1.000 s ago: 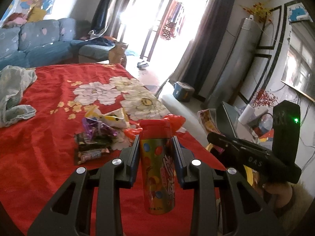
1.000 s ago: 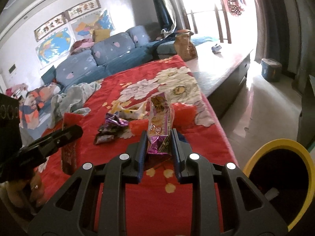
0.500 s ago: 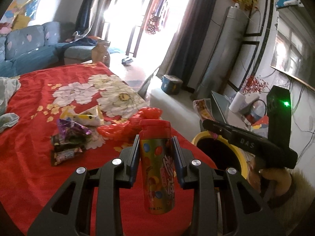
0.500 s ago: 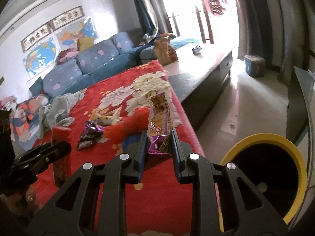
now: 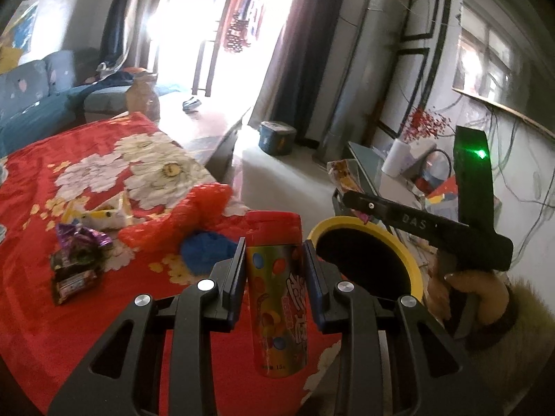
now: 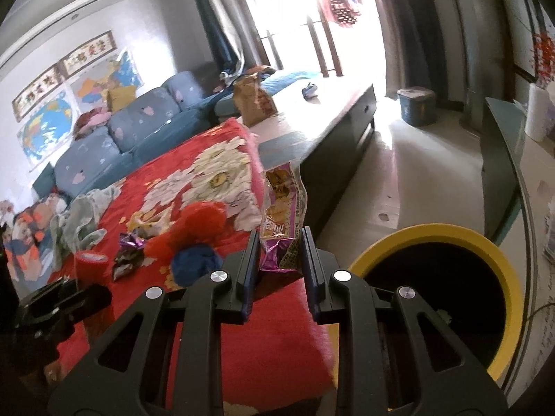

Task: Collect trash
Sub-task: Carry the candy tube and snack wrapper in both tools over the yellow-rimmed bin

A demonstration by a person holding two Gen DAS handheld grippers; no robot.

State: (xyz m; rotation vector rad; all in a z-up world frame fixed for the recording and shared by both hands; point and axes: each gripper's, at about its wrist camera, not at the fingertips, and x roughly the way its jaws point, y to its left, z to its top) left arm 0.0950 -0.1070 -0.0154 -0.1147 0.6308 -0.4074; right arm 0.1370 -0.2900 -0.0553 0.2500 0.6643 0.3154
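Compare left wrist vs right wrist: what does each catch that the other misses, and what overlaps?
Left wrist only: the candy can front-on, clamped in the left gripper, plus the person's hand on the right gripper's handle.

Right wrist only: the snack bag front-on between the jaws of the right gripper, the wall maps, and the bin's dark interior.

Both: yellow-rimmed bin, red floral blanket, purple wrappers, blue sofa.
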